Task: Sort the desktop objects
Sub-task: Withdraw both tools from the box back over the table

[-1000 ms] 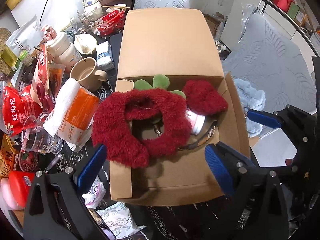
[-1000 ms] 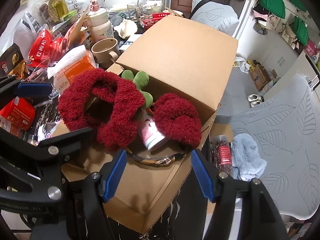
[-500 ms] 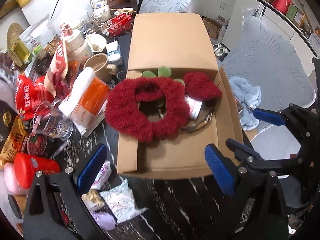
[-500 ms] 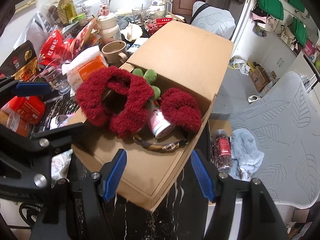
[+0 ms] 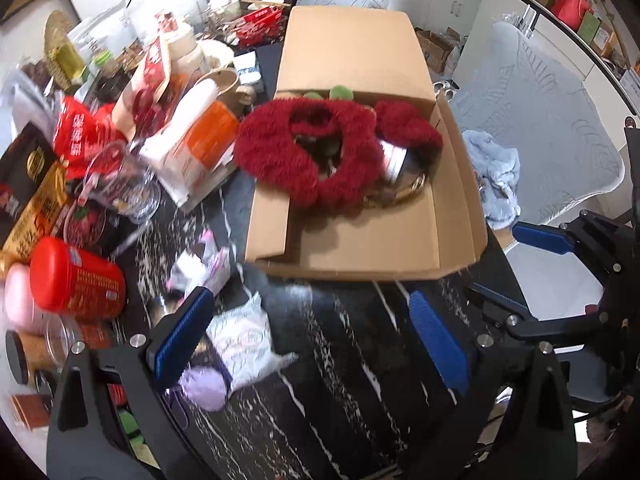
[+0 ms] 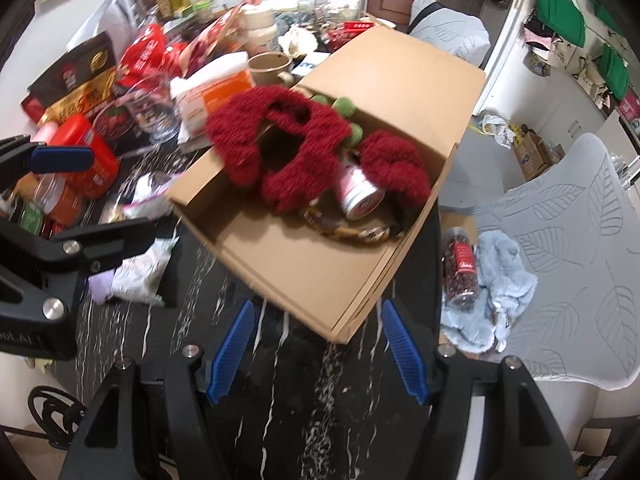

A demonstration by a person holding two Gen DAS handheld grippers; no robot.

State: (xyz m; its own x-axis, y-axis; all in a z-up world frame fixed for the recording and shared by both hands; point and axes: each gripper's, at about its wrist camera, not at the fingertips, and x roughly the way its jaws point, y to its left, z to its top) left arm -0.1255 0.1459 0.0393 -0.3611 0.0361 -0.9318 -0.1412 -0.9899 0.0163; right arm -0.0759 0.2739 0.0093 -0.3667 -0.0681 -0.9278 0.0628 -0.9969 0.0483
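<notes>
The cardboard box [image 5: 360, 240] sits mid-frame on the dark tabletop [image 5: 340, 360], with the red fluffy scarf [image 5: 312, 160] and a small tin [image 6: 360, 196] inside. The scarf looks soft and light; pinch its thick loop. Left gripper [image 5: 308, 336] and right gripper [image 6: 316, 352] fingers are released, holding nothing

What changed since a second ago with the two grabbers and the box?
Both grabbers pulled back from the brown cardboard box: the left gripper and right gripper now hang over bare black marbled tabletop. Nothing was grabbed or dropped. Both stayed open and empty, and the fluffy red scarf stayed in the box.
</notes>
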